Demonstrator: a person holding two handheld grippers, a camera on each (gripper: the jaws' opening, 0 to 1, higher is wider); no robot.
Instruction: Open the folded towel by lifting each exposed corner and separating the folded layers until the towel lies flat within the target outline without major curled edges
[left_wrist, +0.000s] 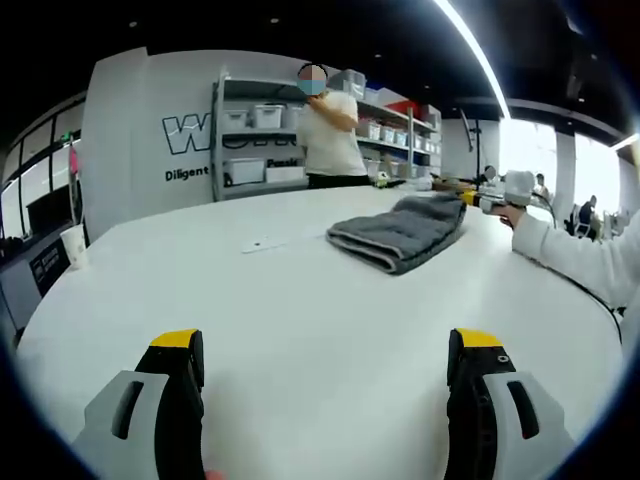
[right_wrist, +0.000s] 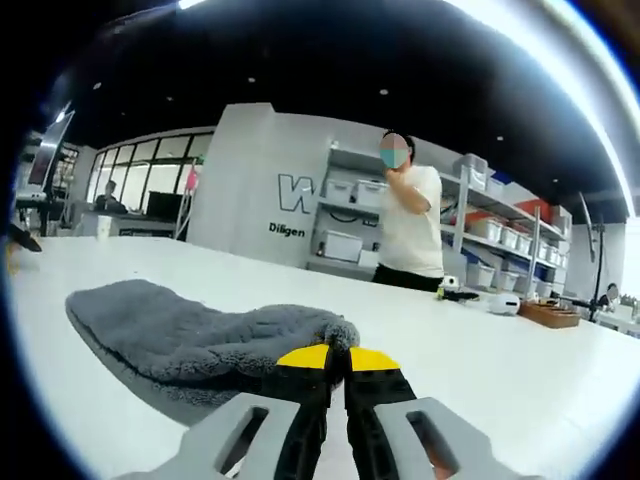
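A thick grey towel (left_wrist: 398, 231) lies folded on a smooth white table (left_wrist: 300, 320), its plush pile ribbed and its folded edge rounded. In the left gripper view, the left gripper (left_wrist: 325, 352) hovers low over bare tabletop, its grey, yellow-tipped jaws spread wide apart, well short of the towel. The right gripper (left_wrist: 487, 200) shows at the towel's far right end, held in a white-sleeved hand (left_wrist: 512, 215). In the right gripper view, the right gripper (right_wrist: 338, 358) has its yellow tips pressed together right at the towel's (right_wrist: 190, 335) fluffy near edge; whether cloth is pinched between them cannot be told. Behind the table stands a person in a white shirt (right_wrist: 410, 235) before metal shelving (right_wrist: 495, 250) stacked with plastic bins. A paper cup (left_wrist: 74, 245) sits at the table's left edge.
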